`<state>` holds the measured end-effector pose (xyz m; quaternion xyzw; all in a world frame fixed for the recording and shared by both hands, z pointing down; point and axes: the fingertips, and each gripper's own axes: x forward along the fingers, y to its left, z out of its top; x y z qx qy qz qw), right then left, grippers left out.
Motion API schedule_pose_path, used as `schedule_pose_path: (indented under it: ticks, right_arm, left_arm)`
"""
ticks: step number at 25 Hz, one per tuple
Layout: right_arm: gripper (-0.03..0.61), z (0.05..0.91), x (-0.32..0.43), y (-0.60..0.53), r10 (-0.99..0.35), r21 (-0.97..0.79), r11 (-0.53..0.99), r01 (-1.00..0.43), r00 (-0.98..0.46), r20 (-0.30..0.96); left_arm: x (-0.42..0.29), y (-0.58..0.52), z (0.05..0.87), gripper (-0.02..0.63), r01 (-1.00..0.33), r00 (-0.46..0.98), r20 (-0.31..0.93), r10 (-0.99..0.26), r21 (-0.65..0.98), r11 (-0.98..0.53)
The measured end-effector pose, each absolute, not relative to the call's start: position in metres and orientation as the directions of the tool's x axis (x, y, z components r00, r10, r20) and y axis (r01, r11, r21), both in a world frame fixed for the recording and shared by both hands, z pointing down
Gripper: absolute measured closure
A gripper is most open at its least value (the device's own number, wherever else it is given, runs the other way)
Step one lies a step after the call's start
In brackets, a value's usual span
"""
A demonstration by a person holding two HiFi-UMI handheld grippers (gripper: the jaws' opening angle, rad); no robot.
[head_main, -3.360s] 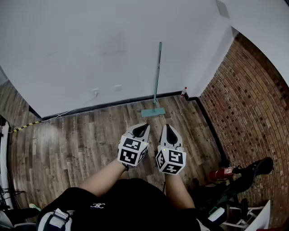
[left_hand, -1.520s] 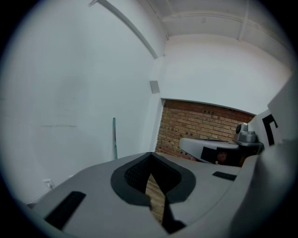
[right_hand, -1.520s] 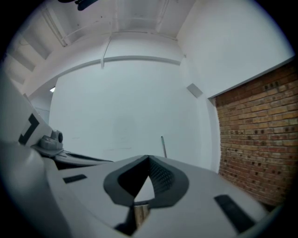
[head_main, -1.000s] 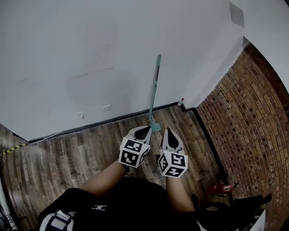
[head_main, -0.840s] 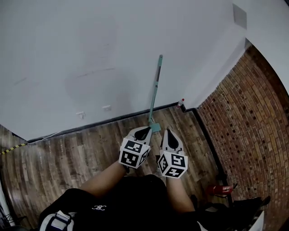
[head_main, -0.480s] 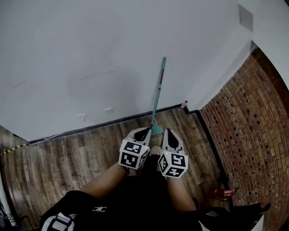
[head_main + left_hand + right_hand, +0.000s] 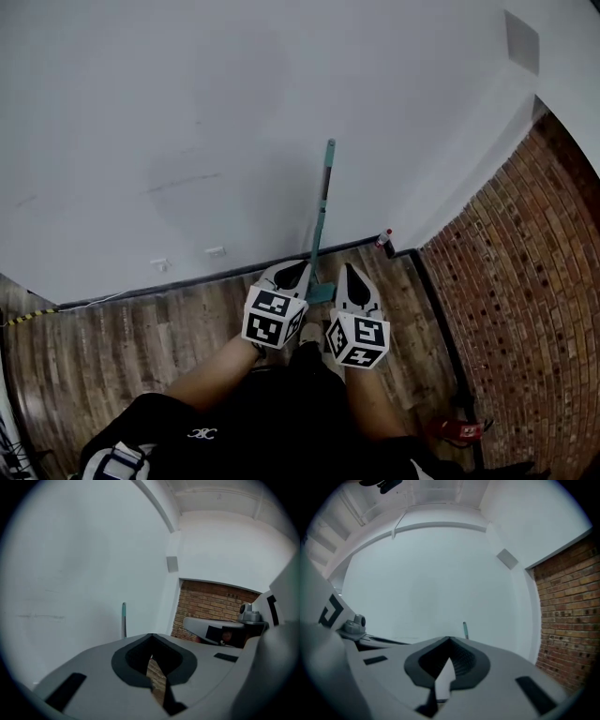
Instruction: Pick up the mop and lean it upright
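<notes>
The mop stands upright, its teal handle [image 7: 322,206] leaning on the white wall and its flat teal head [image 7: 322,293] on the wood floor at the skirting. My left gripper [image 7: 292,272] and right gripper [image 7: 354,278] hang side by side just before the mop head, one on each side of it, both shut and holding nothing. Over the shut jaws of the left gripper [image 7: 151,635], the handle tip [image 7: 123,618] shows in the left gripper view. It shows again as the handle tip [image 7: 465,630] beyond the right gripper [image 7: 450,639] in the right gripper view.
A brick wall [image 7: 525,281] meets the white wall at a corner on the right, where a small bottle [image 7: 382,240] stands. A red object [image 7: 461,429] lies by the brick wall. Wall sockets [image 7: 216,251] sit left of the mop, above a black skirting.
The person has stepped toward the wall with both grippers carried along, shut. The mop head now lies right between the gripper tips. The mop itself has kept still.
</notes>
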<state>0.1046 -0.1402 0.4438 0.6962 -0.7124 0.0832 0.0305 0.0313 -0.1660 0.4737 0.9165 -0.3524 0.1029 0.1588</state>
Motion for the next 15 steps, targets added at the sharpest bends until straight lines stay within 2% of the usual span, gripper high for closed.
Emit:
schedule_pose_path:
  ticks: [15]
  right_arm:
    - [0.565, 0.456, 0.216, -0.284, -0.967, -0.11, 0.104, -0.988, -0.126, 0.221]
  left_arm:
    - [0.14, -0.301, 0.478, 0.618, -0.741, 0.668, 0.349, -0.657, 0.228, -0.632]
